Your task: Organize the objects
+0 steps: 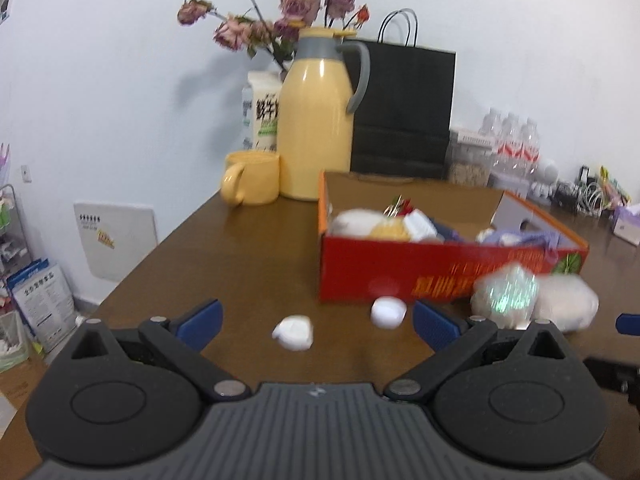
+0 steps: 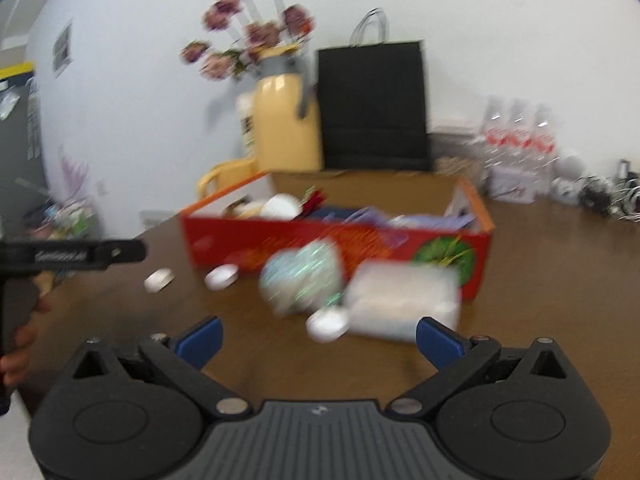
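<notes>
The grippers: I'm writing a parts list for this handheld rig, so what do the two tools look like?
Both look alike. The left gripper and the right gripper each have a ribbed grey centre plate, two rounded black housings with circular caps, black linkage arms with silver pivot pins, and blue finger pads. In the right wrist view, the left tool shows a black bar with white lettering, too blurred to read. No cables or sleeves show.

1. Right wrist view is motion-blurred throughout; print on the red box (image 2: 336, 240) can't be read.
2. Shiny wrapped bundle (image 2: 302, 276) is smeared; what it is can't be told.
3. White packet (image 2: 404, 300) has soft edges, no label visible.
4. Box contents (image 1: 404, 224) overlap and blur; single items are unclear.
5. The other gripper (image 2: 72, 256) is cut off by the left edge, fingers unseen.
6. Far-right clutter (image 1: 592, 192) is too small to identify.
</notes>
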A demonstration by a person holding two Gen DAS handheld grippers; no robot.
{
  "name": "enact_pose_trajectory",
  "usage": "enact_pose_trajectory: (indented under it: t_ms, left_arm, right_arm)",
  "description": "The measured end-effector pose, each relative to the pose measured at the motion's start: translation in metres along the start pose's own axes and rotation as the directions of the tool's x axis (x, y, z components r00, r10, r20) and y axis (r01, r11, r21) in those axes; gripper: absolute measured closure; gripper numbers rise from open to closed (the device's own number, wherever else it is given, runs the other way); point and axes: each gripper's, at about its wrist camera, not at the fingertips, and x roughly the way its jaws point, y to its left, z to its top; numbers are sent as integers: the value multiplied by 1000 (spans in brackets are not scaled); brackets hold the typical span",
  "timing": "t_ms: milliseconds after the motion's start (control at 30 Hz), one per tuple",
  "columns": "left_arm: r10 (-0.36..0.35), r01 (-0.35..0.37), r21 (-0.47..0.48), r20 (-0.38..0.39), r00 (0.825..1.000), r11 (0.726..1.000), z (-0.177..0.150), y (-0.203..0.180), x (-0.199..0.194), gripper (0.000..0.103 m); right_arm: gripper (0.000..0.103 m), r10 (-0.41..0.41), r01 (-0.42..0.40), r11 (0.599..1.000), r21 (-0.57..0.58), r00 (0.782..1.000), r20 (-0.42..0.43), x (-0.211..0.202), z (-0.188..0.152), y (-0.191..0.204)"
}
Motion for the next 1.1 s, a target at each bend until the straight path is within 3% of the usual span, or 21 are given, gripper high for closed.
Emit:
enact_pose_trajectory:
  t_ms: [100, 233, 400, 500, 567, 600, 667, 900, 1100]
  left_arm:
    - [2, -2, -1, -27, 1000, 1000, -9, 7, -6, 0]
    - [-10, 10, -8, -68, 998, 1000, -17, 14, -16, 0]
    - [-29, 29, 2, -68, 997, 1000, -24, 17, -29, 0]
    - [-28, 28, -1, -73, 997, 1000, -25, 19, -30, 0]
    - [-35, 35, -4, -71, 997, 999, -26, 19, -30, 0]
    - [-35, 35, -6, -73, 997, 999, -26, 19, -29, 0]
    - [-34, 33, -8, -79, 996, 999, -27, 19, -27, 0]
    - [-36, 35, -11, -83, 996, 999, -29, 20, -25, 0]
    - [-23, 22, -16, -91, 996, 1000, -29, 21, -19, 0]
  right_arm:
    - [2, 57, -58, 998, -27, 997, -46, 0, -11, 15]
    - [23, 102, -108, 992, -66, 990, -96, 6, -17, 33]
    - [30, 115, -129, 987, -95, 984, -134, 19, -19, 45]
    - [50, 119, -137, 984, -111, 981, -155, 25, -19, 51]
    - [70, 100, -121, 983, -135, 983, -155, 27, -20, 56]
    - [73, 106, -128, 982, -139, 982, -155, 26, -20, 58]
    - [94, 125, -146, 980, -136, 980, -153, 26, -20, 58]
    - [98, 142, -159, 978, -135, 982, -127, 22, -23, 59]
    - [98, 129, -132, 988, -80, 991, -45, 13, -17, 42]
